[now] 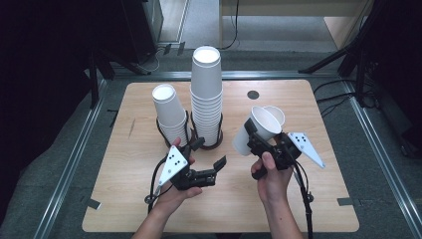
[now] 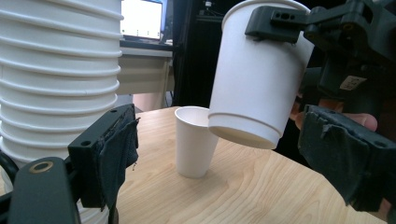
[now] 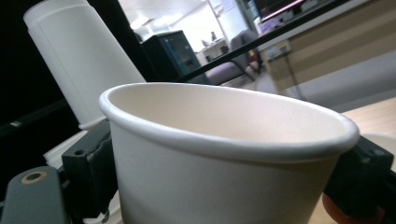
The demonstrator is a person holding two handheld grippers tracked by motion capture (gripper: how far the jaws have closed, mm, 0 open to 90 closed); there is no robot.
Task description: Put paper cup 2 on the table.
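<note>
1. White paper cup (image 1: 255, 130) is clamped in my right gripper (image 1: 259, 137): one jaw on each side of its wall near the rim, as the right gripper view shows (image 3: 224, 154).
2. Cup is lifted off the table (image 1: 149, 199) and tilted, mouth facing up and toward the far edge. In the left gripper view it hangs above the wood with its base clear (image 2: 254, 74).
3. Second single cup (image 1: 275, 114) stands upright on the table just behind the held one. In the left gripper view it is below and behind the lifted cup's base (image 2: 194, 140).
4. My left gripper (image 1: 211, 154) has its jaws apart with nothing between them. It sits just in front of the tall stack (image 1: 206, 94).
5. Short stack (image 1: 170, 113) is left of the tall one; both stand in dark ring holders.
6. Left gripper view: tall stack is hard against the left edge (image 2: 56, 70), beside my left jaw.
</note>
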